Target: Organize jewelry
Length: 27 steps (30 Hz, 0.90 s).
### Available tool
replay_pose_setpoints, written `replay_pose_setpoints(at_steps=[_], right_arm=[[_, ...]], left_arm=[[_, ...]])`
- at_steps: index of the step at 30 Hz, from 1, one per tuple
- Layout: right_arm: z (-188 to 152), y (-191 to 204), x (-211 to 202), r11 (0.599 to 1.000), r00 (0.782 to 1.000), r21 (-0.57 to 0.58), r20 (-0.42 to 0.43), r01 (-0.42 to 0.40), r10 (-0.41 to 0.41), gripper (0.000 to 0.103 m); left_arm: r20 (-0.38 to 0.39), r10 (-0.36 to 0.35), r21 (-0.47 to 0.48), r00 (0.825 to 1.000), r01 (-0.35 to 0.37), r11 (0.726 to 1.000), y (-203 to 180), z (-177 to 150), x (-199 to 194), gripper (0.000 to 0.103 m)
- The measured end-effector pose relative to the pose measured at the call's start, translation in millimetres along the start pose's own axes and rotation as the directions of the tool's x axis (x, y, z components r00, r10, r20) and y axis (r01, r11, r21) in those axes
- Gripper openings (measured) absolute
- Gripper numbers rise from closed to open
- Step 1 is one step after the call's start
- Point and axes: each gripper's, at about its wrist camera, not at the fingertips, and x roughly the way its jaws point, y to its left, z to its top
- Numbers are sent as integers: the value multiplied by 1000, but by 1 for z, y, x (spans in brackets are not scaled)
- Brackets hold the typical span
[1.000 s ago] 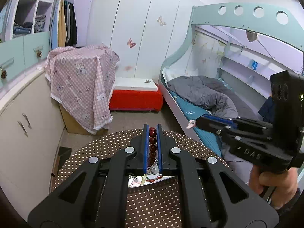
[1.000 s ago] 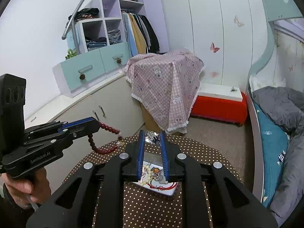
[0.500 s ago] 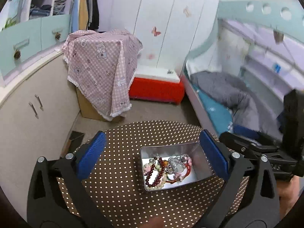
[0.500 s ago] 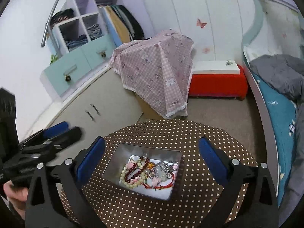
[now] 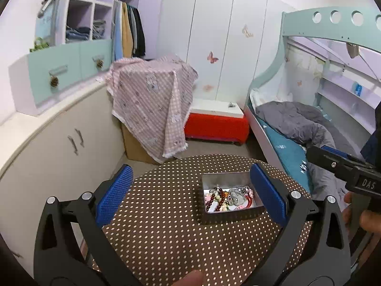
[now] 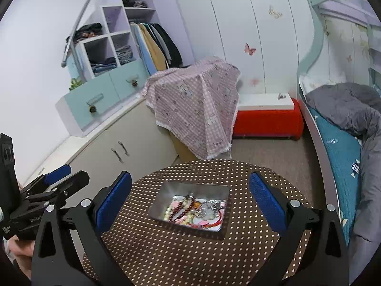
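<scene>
**Both grippers empty, jewelry in the tin**

Now your left hand-held gripper [image 5: 190, 195] hangs over the polka-dot bench [image 5: 166, 226] with its jaws spread wide and nothing between them; your right hand-held gripper [image 6: 190, 195] is just as wide and just as empty. The jewelry [image 6: 197, 211], a tangle of bead bracelets, a red cord and something silver, lies inside the metal tin [image 6: 164, 199].

From the left gripper the tin sits ahead and off to the right, close to that gripper's right finger. From the right gripper it lies straight ahead, centred between the fingers, long side across your line, so the right looks better placed.

Nothing else stands on the bench. The tin's walls could block a low, flat approach.
</scene>
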Motion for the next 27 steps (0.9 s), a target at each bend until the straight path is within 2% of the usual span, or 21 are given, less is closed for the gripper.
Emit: replay_pose_setpoints(at_steps=[9,16,24,27], right_arm=[[-21,35,-62,996,993,-62,98,70,-63,95],[-47,58,-109,981,974,-109,174,163,-143,95],[-83,66,-156,971,952,-86,230,224,-200,95],[-99,67,-167,971,949,-68,235,230,-209,95]], left_arm=[[98,72,38,993,-76,996,-7,-22,-65,97],[206,94,64,974,-109,992,-24,-41,-119,97],[274,105,58,956,-125,990,-36,-61,-171,97],[284,132,64,950,-156,986,-40,-70,-184,97]])
